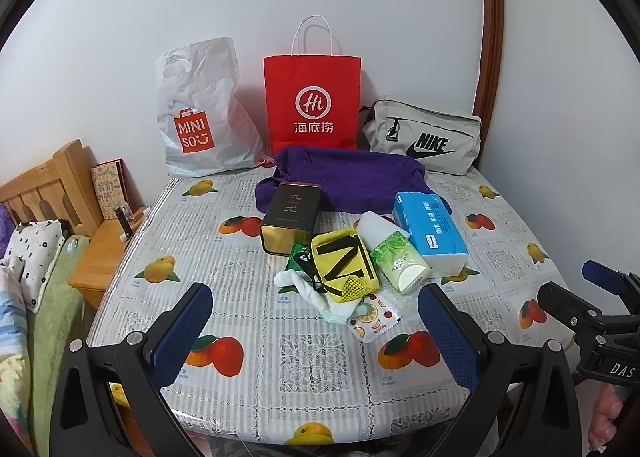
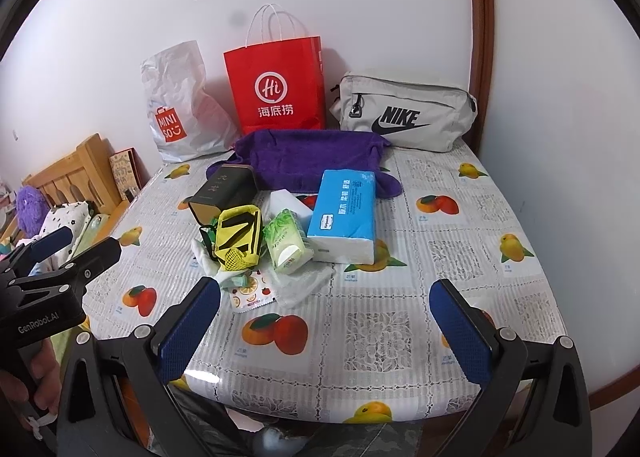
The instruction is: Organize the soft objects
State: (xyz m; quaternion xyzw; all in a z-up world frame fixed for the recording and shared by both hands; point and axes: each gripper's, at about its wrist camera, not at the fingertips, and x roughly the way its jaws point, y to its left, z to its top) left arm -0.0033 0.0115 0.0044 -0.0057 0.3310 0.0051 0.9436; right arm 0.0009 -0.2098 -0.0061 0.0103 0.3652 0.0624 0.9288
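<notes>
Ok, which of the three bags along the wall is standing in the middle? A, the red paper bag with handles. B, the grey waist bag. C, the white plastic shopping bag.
A: the red paper bag stands upright between the white plastic bag on its left and the grey waist bag on its right, just behind the purple towel.

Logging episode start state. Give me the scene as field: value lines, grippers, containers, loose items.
left gripper: open, empty, above near table edge
right gripper: open, empty, above near table edge
surface: table with fruit-print cover
containers at wall: white Miniso bag, red paper bag, grey Nike pouch
cloth: purple towel, in front of the bags
central pile: dark tea tin, yellow pouch, green tissue pack, blue tissue pack, white sock
</notes>
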